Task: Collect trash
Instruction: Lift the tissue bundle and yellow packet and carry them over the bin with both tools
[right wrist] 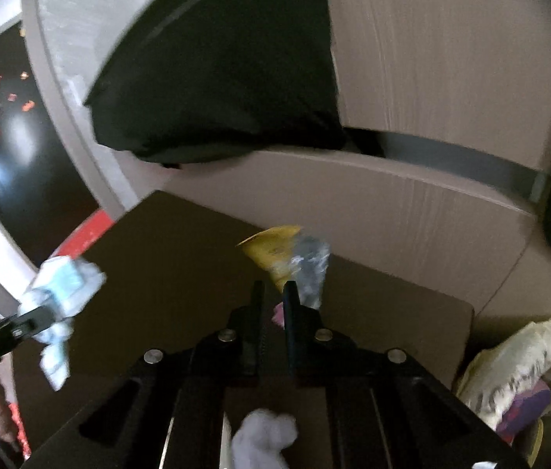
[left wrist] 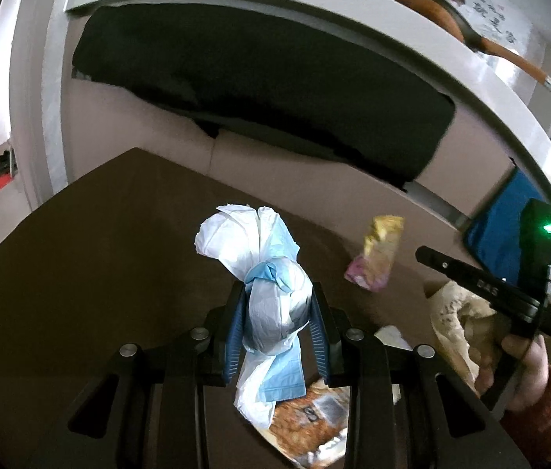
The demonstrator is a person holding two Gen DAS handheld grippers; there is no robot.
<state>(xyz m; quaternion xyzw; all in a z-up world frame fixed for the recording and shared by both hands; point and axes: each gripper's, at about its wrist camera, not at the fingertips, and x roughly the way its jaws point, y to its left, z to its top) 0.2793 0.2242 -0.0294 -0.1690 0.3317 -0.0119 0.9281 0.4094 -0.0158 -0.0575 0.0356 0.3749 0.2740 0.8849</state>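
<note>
The left gripper (left wrist: pixel 278 308) is clamping a mask (left wrist: pixel 271 297) while the right gripper (right wrist: pixel 274 297) is pinching a wrapper (right wrist: pixel 289 256) above the table (left wrist: pixel 99 258).

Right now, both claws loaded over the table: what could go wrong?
1. The left claw holds the white-and-blue tissue wad around its middle only; loose tails hang below and could snag or tear off.
2. The right claw pinches just the lower corner of the yellow wrapper; a thin grip that may slip in transit.
3. The crumpled white tissue and printed packet lie under the claws on the table, easy to overlook.
</note>
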